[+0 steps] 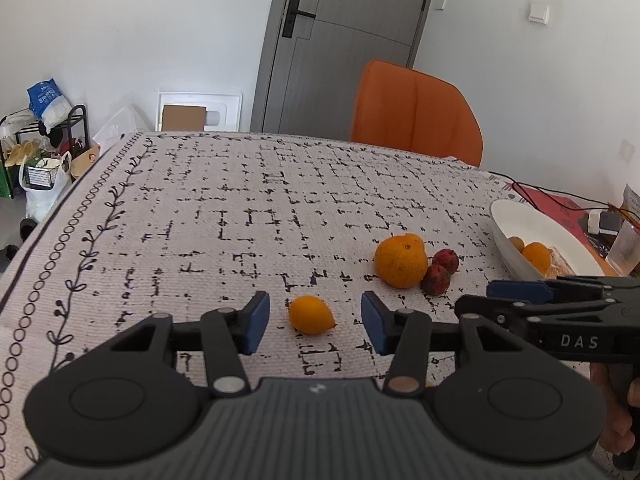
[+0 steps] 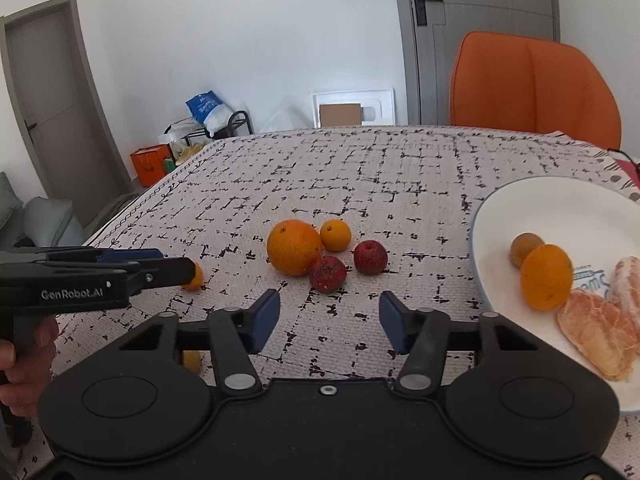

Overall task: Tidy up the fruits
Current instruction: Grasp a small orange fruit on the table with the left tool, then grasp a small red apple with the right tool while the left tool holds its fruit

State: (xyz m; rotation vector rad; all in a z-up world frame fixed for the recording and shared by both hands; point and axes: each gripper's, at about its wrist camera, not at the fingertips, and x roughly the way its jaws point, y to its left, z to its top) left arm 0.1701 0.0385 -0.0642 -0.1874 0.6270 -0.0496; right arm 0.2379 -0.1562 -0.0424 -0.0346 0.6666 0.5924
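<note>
My left gripper (image 1: 315, 322) is open, its blue pads on either side of a small orange fruit (image 1: 311, 314) lying on the patterned tablecloth; that fruit is half hidden behind the left gripper in the right wrist view (image 2: 193, 278). My right gripper (image 2: 329, 322) is open and empty, just in front of a cluster: a big orange (image 2: 294, 246), a small orange (image 2: 335, 234) and two red fruits (image 2: 327, 273) (image 2: 370, 257). A white plate (image 2: 552, 208) at the right holds an orange (image 2: 546, 277), a brownish fruit (image 2: 525, 249) and peeled citrus segments (image 2: 596, 336).
An orange chair (image 2: 532, 88) stands behind the table's far edge. Cables, a red cloth and a glass (image 1: 624, 248) lie beyond the plate at the right. Another small yellow fruit (image 2: 192, 360) peeks out under my right gripper. The table's left edge (image 1: 44, 224) drops to floor clutter.
</note>
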